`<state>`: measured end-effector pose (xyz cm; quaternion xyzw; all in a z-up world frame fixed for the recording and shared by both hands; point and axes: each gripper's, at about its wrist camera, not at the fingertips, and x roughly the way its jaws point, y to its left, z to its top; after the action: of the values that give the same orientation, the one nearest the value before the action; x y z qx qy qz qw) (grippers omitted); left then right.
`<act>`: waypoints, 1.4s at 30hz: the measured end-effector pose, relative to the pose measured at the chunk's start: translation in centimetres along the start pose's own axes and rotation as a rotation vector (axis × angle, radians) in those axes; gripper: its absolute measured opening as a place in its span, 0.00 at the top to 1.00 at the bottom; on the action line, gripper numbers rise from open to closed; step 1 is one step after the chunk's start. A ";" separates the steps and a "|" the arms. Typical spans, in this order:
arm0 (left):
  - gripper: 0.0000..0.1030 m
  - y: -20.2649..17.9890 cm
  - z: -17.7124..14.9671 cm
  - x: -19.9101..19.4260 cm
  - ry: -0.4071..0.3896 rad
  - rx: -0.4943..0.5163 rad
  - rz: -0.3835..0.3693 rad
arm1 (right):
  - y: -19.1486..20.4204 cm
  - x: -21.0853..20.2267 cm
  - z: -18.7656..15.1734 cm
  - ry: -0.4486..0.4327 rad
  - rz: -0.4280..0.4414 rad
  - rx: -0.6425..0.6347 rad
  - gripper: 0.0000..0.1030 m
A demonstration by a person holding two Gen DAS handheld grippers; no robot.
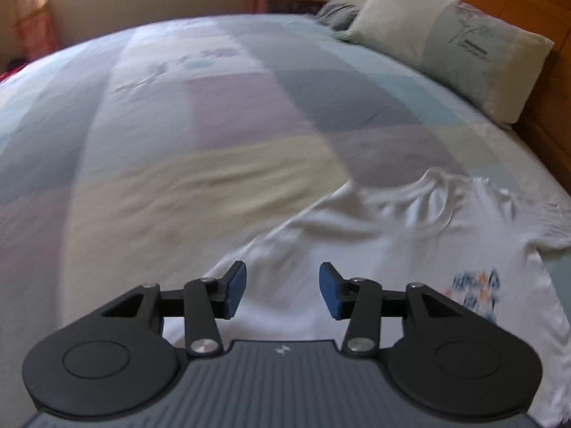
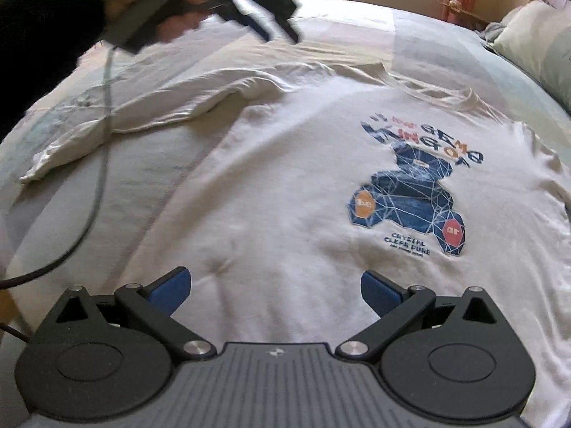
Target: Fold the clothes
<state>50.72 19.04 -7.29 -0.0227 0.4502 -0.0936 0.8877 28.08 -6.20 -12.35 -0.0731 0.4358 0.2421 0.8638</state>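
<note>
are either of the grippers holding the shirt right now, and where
Nothing is held. Left gripper and right gripper are both open above the white printed t-shirt.

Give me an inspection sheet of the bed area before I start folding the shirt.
Surface: bed sheet, pastel patchwork, lightly wrinkled.
Job's things: white T-shirt spread print up, one sleeve stretched sideways, unfolded.
Clutter: nothing seen on the sheet besides the shirt.
Grippers: left tool open, above the shirt's edge; right tool open, above the shirt's lower part; both empty.
Cables: grey cable hanging from the left tool and crossing the sleeve.
Surroundings: pillows against a wooden headboard; curtain by a window.
</note>
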 end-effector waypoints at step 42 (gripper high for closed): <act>0.55 19.8 -24.1 -14.1 -0.093 -0.328 0.165 | 9.1 -4.7 1.1 -0.008 0.057 -0.130 0.00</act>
<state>26.05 42.17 -12.85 -0.1344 0.4184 0.0556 0.8965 22.10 0.47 -7.19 -0.1155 0.4175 0.2944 0.8519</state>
